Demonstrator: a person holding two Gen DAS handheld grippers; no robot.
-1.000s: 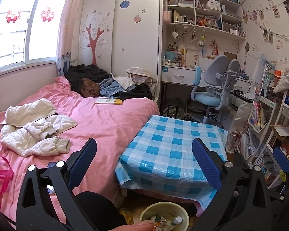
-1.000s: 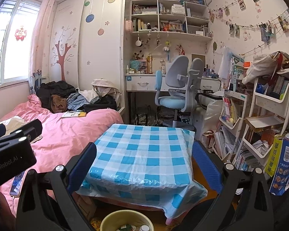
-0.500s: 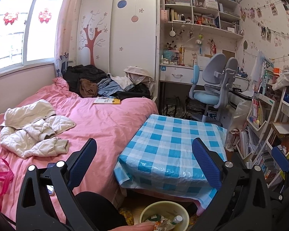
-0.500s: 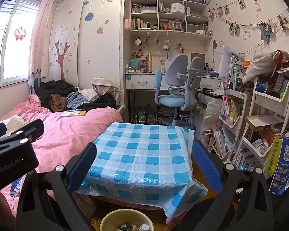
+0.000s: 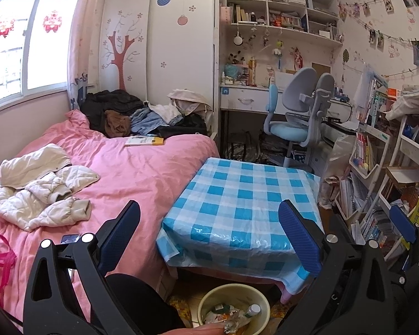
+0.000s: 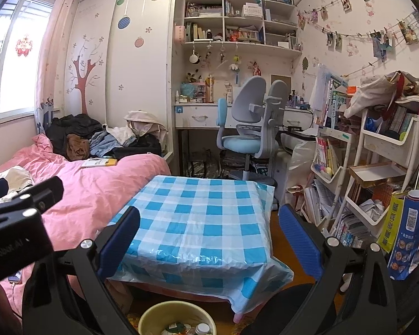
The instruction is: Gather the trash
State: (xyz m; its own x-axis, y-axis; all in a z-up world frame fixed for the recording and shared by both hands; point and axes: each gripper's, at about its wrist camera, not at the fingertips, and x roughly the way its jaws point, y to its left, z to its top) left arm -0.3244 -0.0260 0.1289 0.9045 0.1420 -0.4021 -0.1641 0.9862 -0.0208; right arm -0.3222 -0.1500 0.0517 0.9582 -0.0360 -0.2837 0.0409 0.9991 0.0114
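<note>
Trash (image 5: 231, 318) sits in a round yellow bin (image 5: 209, 301) on the floor, just in front of the low worktop (image 5: 245, 195) with its blue and white checked cover. It looks like crumpled wrappers and a small bottle with a white cap (image 5: 253, 309). The left tongs (image 5: 209, 230) are held up over the bed (image 5: 142, 173) and worktop, wide open, with nothing in them. The right tongs (image 6: 208, 233) sit beside them, also wide open and empty, pointing level at the worktop.

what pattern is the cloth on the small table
Blue and white check tablecloth, clearest in the right wrist view.
</note>
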